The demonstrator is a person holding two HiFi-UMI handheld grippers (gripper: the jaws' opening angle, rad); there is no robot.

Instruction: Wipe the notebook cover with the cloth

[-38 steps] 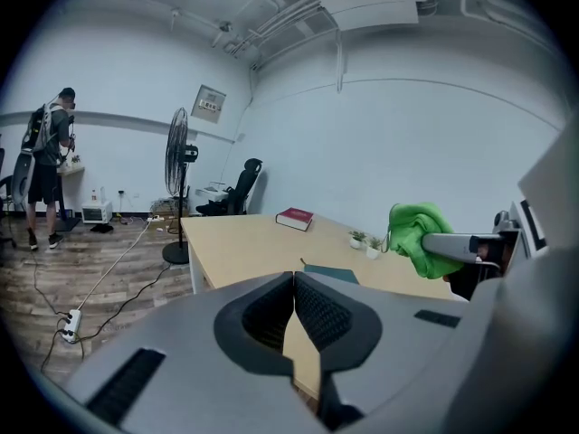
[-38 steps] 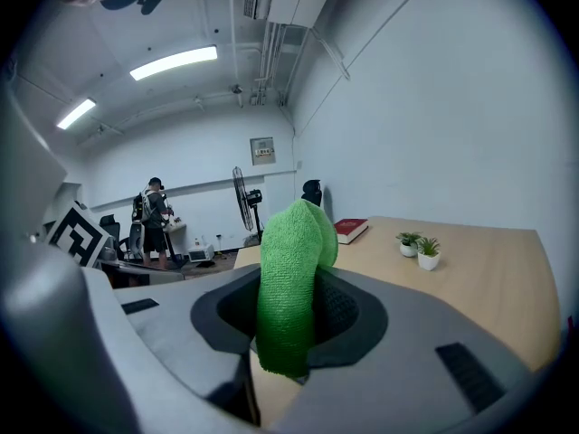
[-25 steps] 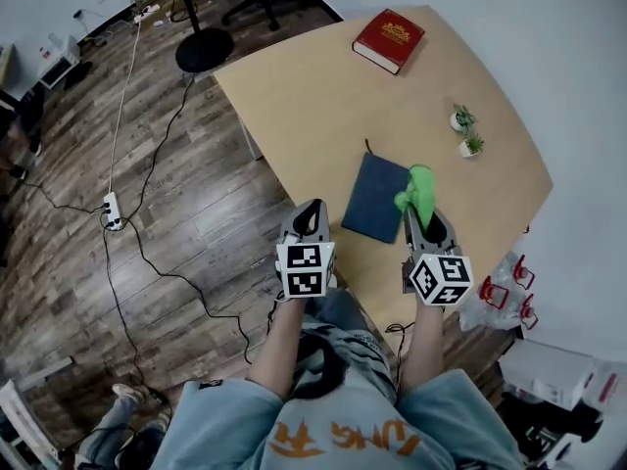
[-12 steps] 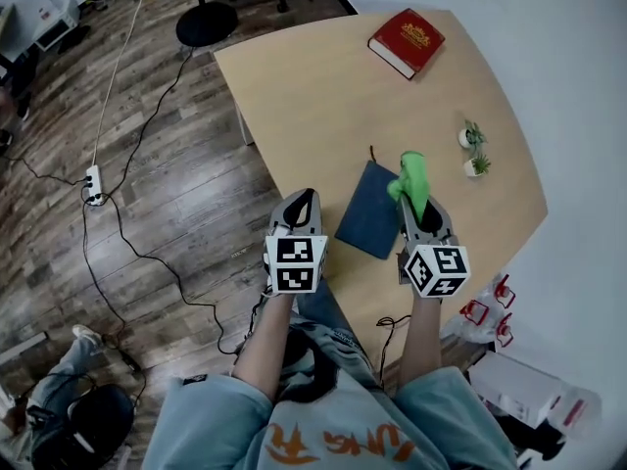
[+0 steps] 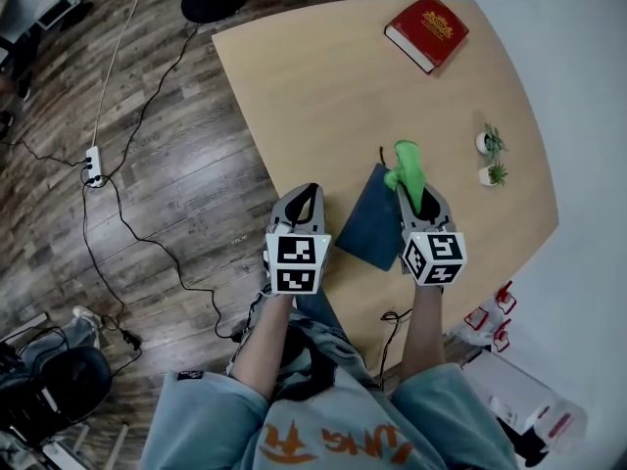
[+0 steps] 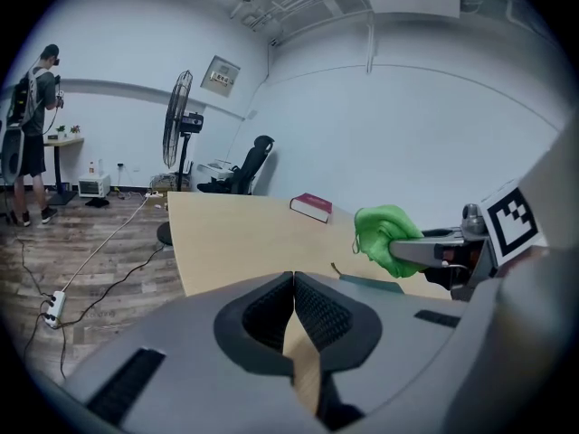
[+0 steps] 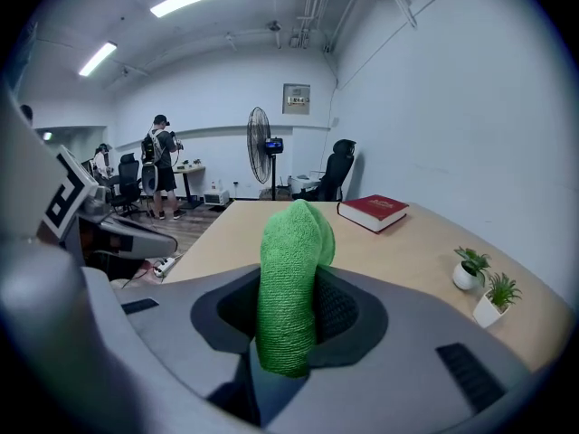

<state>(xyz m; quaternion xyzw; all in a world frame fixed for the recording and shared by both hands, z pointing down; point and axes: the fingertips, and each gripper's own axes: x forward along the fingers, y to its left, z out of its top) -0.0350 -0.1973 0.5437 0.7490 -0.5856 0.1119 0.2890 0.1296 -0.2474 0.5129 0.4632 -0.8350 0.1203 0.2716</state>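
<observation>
right claw [image 5: 415, 200] edged forward — gripping cloth [image 5: 406, 163] | over notebook [image 5: 367, 223] corner | left claw [image 5: 310, 197] closed

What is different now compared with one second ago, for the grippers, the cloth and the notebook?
The right gripper, jaws shut on the green cloth, seems to have crept forward along the notebook toward its far corner. The left gripper remains shut and empty; the notebook and red book lie unmoved.
</observation>
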